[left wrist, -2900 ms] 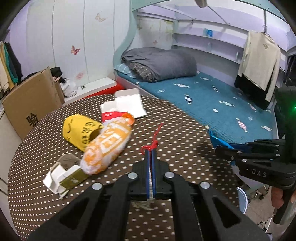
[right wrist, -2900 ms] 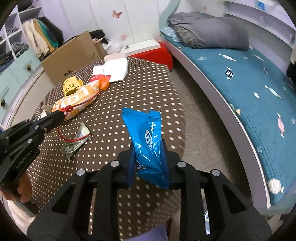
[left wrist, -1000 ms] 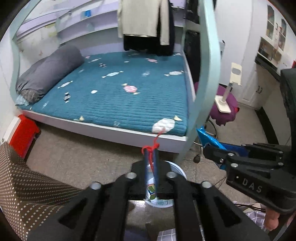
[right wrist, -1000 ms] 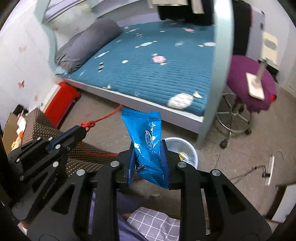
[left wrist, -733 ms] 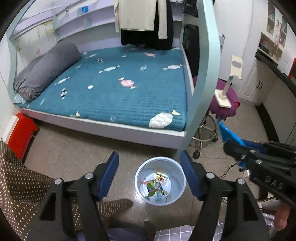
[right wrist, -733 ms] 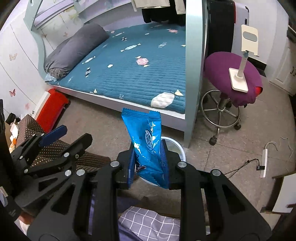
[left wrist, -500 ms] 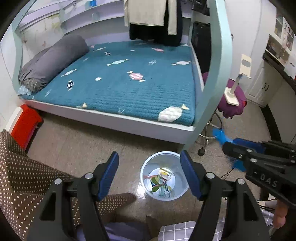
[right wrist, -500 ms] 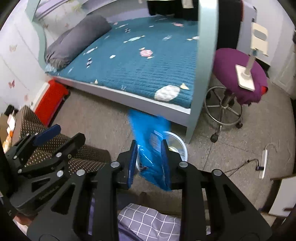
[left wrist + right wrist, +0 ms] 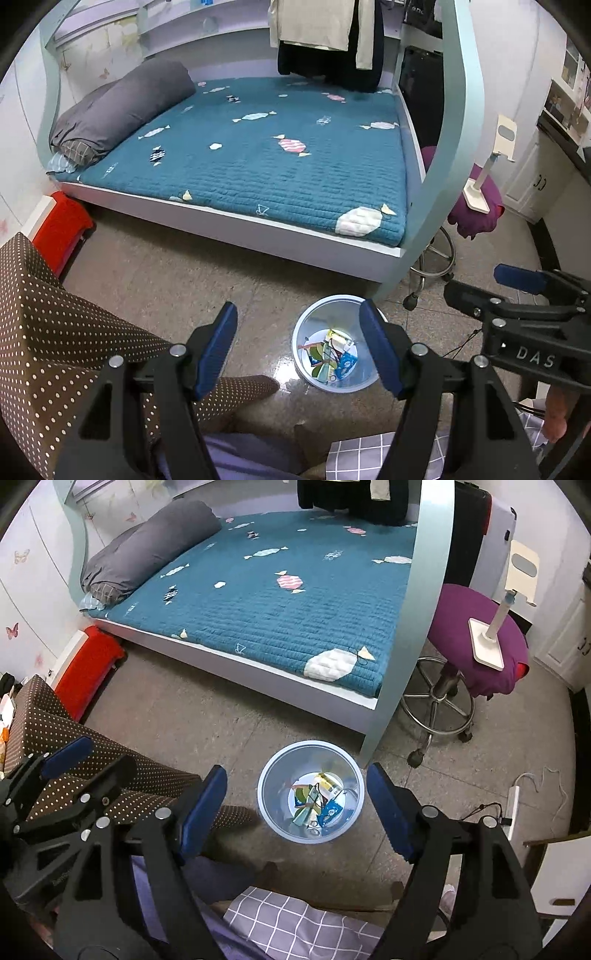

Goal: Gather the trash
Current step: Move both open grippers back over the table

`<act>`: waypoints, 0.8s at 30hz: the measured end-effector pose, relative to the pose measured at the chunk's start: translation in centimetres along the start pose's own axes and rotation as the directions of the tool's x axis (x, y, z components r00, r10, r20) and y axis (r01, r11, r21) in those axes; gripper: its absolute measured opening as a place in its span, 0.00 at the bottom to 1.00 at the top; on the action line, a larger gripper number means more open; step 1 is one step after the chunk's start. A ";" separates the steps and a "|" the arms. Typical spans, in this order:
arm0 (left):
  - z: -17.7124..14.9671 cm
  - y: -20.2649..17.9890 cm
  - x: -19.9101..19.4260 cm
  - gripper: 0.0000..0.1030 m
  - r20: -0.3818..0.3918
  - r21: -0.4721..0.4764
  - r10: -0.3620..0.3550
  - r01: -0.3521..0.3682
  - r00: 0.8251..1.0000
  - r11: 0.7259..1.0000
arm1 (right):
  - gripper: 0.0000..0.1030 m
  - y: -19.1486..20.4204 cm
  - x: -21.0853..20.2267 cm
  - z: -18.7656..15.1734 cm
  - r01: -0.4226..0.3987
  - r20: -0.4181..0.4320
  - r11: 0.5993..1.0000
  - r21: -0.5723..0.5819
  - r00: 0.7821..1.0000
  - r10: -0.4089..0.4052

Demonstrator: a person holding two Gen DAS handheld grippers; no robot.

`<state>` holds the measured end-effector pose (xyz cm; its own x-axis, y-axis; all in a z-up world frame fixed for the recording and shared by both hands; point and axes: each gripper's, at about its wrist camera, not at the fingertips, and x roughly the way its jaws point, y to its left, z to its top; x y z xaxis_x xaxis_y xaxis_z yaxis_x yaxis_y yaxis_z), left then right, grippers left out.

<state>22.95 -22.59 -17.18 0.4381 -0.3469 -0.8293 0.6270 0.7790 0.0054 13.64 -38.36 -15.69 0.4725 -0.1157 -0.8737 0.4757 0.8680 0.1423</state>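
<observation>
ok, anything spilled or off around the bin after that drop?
Nothing stands out. The bin stands upright on the floor with the trash inside it, none seen around it. Left gripper and right gripper are both open and empty.

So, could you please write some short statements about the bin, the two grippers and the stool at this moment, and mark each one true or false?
1. The right gripper has its jaws open with nothing between them. True.
2. The left gripper is clamped on a red string. False: it is open and empty.
3. The blue wrapper lies inside the bin. True.
4. The bin stands on the bed. False: it stands on the floor.
5. A white stand sits on the purple stool. True.
</observation>
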 end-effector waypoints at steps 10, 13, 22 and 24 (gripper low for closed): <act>-0.6 1.7 -1.8 0.67 0.035 -0.032 0.016 -0.015 0.999 0.999 | 0.75 2.0 -1.0 -0.3 -0.005 0.011 1.000 -0.027 1.000 0.005; -0.7 2.6 -2.5 0.67 0.044 -0.044 0.025 -0.023 0.999 0.999 | 0.75 3.1 -1.2 -0.3 -0.011 0.013 0.999 -0.049 1.000 0.012; -1.6 5.8 -5.4 0.68 0.094 -0.089 0.083 -0.075 0.992 0.993 | 0.75 7.1 -1.9 -0.1 -0.061 0.023 0.994 -0.094 0.998 0.064; -1.8 6.7 -6.4 0.68 0.110 -0.107 0.107 -0.096 0.988 0.990 | 0.75 8.2 -2.1 0.0 -0.082 0.021 0.990 -0.113 0.996 0.084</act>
<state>23.21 -14.22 -12.87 0.5713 -0.3167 -0.7572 0.5096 0.8601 0.0247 16.50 -31.00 -12.72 0.5266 -0.0522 -0.8485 0.3488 0.9235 0.1596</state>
